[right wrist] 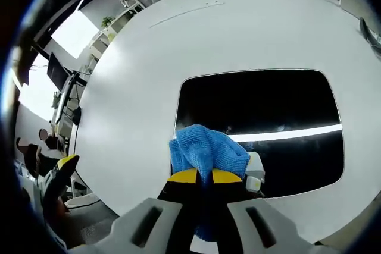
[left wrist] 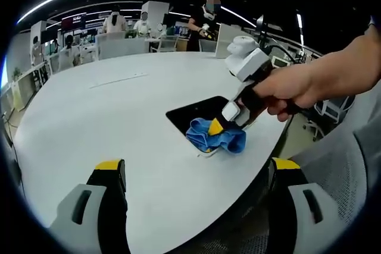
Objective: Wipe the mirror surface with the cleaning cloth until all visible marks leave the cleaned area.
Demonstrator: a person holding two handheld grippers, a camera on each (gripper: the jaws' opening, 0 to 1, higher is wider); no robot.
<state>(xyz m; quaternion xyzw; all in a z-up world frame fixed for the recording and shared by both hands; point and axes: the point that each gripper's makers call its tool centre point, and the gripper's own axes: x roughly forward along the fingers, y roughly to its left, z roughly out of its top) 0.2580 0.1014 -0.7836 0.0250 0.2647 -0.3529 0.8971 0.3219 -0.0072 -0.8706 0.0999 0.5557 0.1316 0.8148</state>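
Note:
A dark rectangular mirror (right wrist: 268, 105) lies flat on the white table (right wrist: 137, 75) and reflects a strip of ceiling light. A crumpled blue cloth (right wrist: 205, 150) rests on the mirror's near left edge, and my right gripper (right wrist: 204, 176) is shut on it with its yellow tips close together. In the left gripper view a hand holds the right gripper (left wrist: 217, 126) down on the blue cloth (left wrist: 229, 140) at the mirror (left wrist: 190, 114). My left gripper (left wrist: 196, 168) hovers over the table short of the mirror, its jaws wide apart and holding nothing. One of the left gripper's yellow tips (right wrist: 67, 163) shows at the left.
The round table's near edge (left wrist: 250, 188) curves just behind the mirror, with a grey mesh chair (left wrist: 351, 171) beyond it. People (left wrist: 205, 19), chairs and desks stand past the far side of the table. Wide bare tabletop (left wrist: 101, 99) lies to the left.

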